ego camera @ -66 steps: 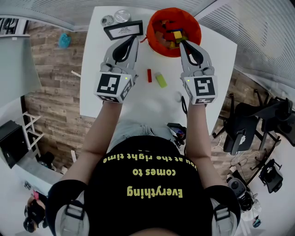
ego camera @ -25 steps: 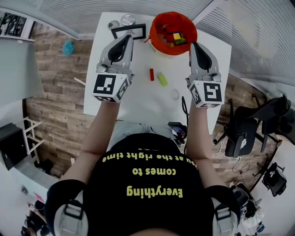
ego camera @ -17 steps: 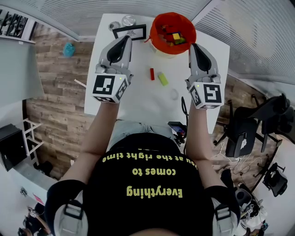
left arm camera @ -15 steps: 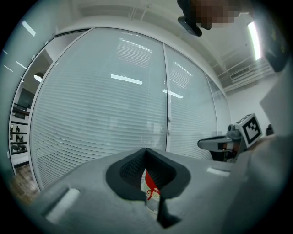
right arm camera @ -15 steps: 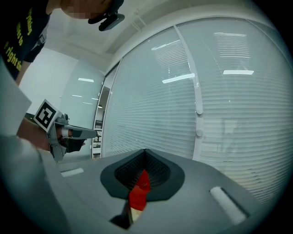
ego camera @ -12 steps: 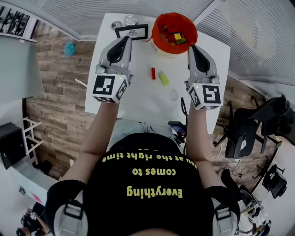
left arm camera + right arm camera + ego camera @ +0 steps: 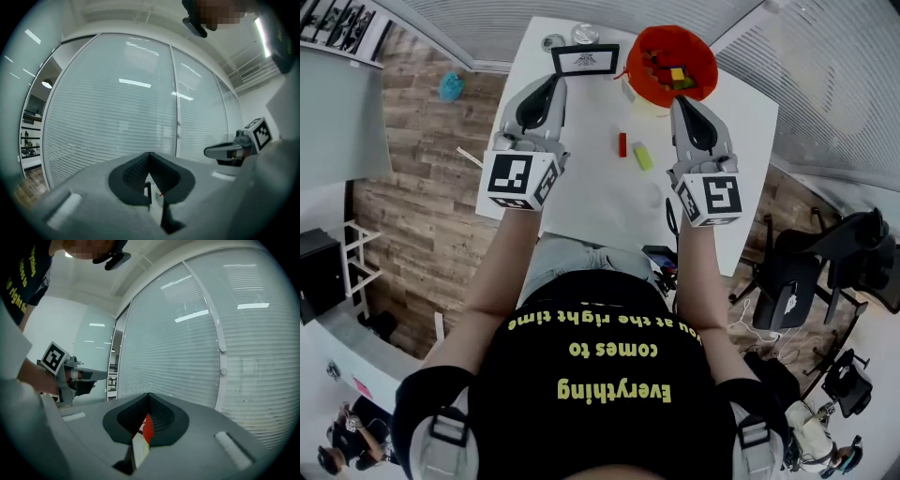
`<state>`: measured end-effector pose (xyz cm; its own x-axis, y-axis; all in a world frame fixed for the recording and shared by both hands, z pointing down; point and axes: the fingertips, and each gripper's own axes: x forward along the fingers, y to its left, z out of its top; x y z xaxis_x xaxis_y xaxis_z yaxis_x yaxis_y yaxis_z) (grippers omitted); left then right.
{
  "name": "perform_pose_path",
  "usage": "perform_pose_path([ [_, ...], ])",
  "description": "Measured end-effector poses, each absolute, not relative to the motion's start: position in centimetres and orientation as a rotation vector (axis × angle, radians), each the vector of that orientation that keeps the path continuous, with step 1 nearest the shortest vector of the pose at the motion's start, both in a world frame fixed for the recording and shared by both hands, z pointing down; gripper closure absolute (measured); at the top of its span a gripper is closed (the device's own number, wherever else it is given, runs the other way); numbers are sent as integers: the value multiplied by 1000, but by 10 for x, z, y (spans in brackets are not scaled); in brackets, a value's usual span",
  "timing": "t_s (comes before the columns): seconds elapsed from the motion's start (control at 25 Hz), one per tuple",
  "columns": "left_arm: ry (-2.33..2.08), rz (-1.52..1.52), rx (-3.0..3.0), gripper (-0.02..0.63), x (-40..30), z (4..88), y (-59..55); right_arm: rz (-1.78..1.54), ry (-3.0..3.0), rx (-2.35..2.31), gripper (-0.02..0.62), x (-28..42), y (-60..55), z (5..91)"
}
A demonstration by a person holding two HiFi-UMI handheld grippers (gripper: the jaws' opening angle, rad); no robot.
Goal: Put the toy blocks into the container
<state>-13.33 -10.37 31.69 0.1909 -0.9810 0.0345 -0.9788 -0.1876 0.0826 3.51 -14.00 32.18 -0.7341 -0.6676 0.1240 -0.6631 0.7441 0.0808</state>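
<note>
The orange container [image 7: 654, 47] stands at the table's far side with several coloured blocks inside. In the middle of the white table [image 7: 600, 202] lie a red block [image 7: 622, 144] and a green block [image 7: 643, 156], side by side. My right gripper [image 7: 680, 101] hovers just in front of the container, to the right of the two blocks. It is shut and holds nothing [image 7: 149, 394]. My left gripper [image 7: 553, 82] is level with it, left of the blocks, also shut and empty [image 7: 149, 154]. Each gripper view looks out at window blinds.
A framed sign [image 7: 585, 60] and two small tins [image 7: 553, 41] stand at the table's far left edge, just beyond the left gripper. A black office chair [image 7: 787, 281] is off the table's right side. Wooden floor lies to the left.
Both grippers have slid leftward over the table. The right one now sits in front of the container rather than at its right. The jaws stayed shut and the blocks did not move.
</note>
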Motion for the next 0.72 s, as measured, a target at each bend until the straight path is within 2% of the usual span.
perform_pose_path([
  [0.72, -1958, -6, 2249, 607, -149, 358, -86, 95, -2760, 884, 588, 10, -115, 382],
])
